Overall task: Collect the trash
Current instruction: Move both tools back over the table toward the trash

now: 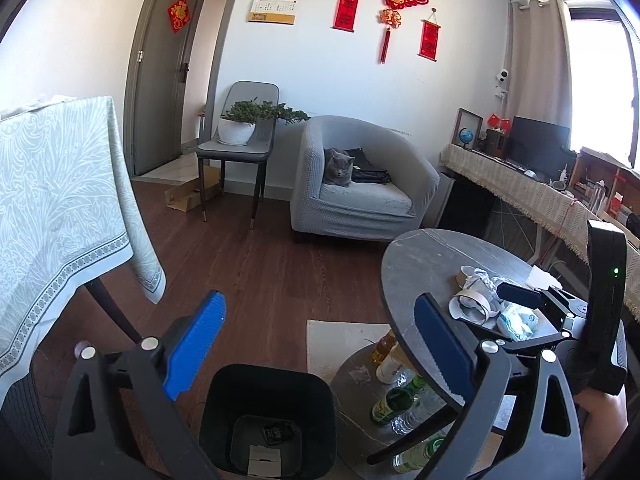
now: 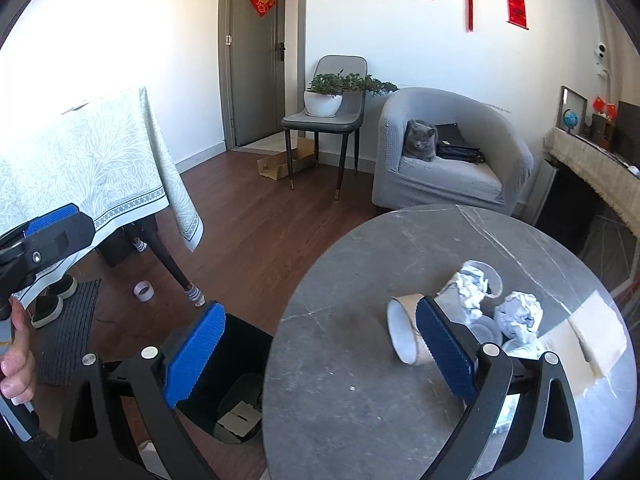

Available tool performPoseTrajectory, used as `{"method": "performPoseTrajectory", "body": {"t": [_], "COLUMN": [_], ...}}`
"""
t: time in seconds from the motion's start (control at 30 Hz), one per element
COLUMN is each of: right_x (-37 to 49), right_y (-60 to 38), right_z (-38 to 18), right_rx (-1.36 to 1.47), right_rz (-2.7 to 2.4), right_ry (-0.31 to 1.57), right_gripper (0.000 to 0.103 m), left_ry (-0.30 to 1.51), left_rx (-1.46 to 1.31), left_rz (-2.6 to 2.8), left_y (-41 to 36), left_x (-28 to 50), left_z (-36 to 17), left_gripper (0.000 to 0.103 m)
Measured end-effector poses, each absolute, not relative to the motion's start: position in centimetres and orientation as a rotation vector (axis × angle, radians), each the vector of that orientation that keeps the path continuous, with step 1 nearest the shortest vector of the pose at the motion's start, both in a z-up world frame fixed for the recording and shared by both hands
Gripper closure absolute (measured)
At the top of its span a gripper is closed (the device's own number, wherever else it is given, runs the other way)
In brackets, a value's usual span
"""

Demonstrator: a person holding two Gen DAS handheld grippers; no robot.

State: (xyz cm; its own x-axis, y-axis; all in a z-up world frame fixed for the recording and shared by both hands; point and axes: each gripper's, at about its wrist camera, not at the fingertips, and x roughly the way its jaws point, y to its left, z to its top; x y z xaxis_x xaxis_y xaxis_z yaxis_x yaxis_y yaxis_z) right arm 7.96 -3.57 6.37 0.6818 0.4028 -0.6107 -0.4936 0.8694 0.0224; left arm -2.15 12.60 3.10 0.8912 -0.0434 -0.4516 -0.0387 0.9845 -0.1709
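Note:
A black trash bin (image 1: 268, 412) stands on the floor right under my left gripper (image 1: 320, 344), which is open and holds nothing. A white card and a dark scrap lie in the bin. On the round grey table (image 2: 352, 400) lie a paper cup (image 2: 404, 332) on its side, another cup stuffed with crumpled paper (image 2: 472, 280), a paper ball (image 2: 520, 316) and a cardboard piece (image 2: 592, 332). My right gripper (image 2: 320, 354) hovers open over the table's left edge, its right pad just in front of the fallen cup. The bin (image 2: 240, 380) sits left of the table.
Several bottles (image 1: 396, 400) crowd the shelf under the round table. A table with a pale green cloth (image 1: 60, 200) stands to the left, with a tape roll (image 2: 143, 290) on the floor by its leg. An armchair with a cat (image 1: 339, 168) is at the back.

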Motion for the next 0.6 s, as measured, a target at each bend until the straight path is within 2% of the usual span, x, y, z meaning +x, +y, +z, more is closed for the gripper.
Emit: {"method": "performPoseTrajectory", "body": {"t": [0.6], "right_x": [7.9], "right_y": [-12.2], "right_z": [6.2], "right_rx": [-0.125], "right_rz": [0.411], "right_ry": [0.666], "right_gripper": [0.006], "left_ry": [0.534], "left_rx": [-0.191], "left_rz": [-0.139], "left_y": [4.8], "left_x": [1.4], "left_z": [1.7], "left_gripper": [0.007]}}
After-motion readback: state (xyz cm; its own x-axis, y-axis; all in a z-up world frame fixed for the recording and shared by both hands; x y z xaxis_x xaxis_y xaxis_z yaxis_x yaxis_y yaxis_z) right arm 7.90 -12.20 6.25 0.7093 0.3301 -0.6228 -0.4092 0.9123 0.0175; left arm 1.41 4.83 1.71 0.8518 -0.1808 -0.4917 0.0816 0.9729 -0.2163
